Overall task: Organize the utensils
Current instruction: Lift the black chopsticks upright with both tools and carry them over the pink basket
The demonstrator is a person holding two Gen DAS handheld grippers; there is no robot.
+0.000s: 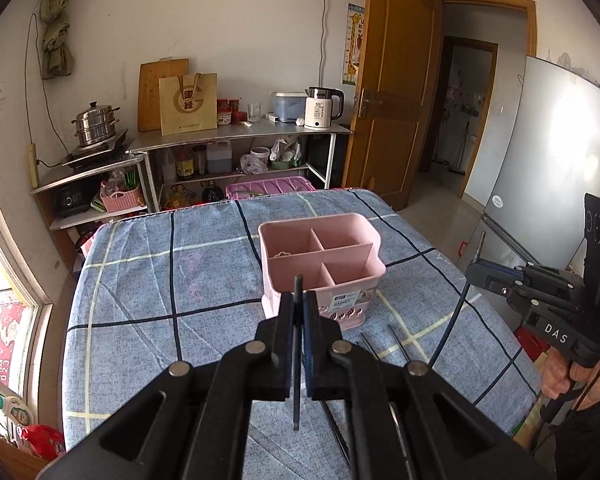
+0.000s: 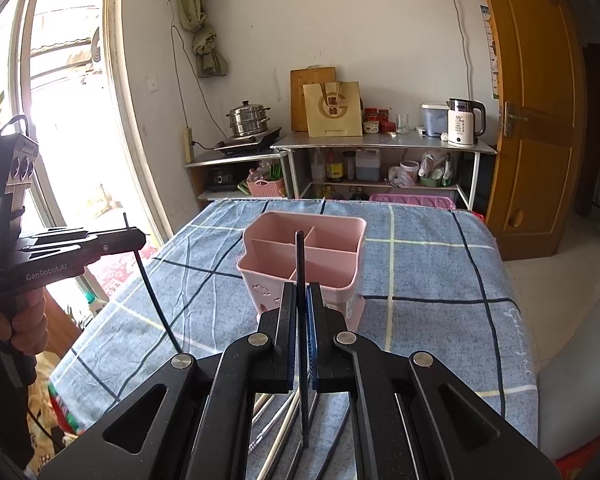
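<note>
A pink utensil basket (image 1: 320,256) with several empty compartments stands mid-table on the blue checked cloth; it also shows in the right wrist view (image 2: 304,256). My left gripper (image 1: 298,300) is shut on a black chopstick (image 1: 297,360), held upright, just in front of the basket. My right gripper (image 2: 301,300) is shut on another black chopstick (image 2: 301,272), also upright, in front of the basket. The right gripper shows at the right of the left wrist view (image 1: 480,268), and the left gripper at the left of the right wrist view (image 2: 134,238). More chopsticks (image 1: 396,340) and metal utensils (image 2: 280,432) lie on the cloth beneath the grippers.
The table (image 1: 160,280) is covered by the blue checked cloth. Behind it stand metal shelves (image 1: 240,136) with a kettle (image 1: 320,108), steamer pot (image 1: 96,124), bottles and baskets. A wooden door (image 1: 396,80) and a fridge (image 1: 548,152) are at the right; a window (image 2: 60,100) is at the left.
</note>
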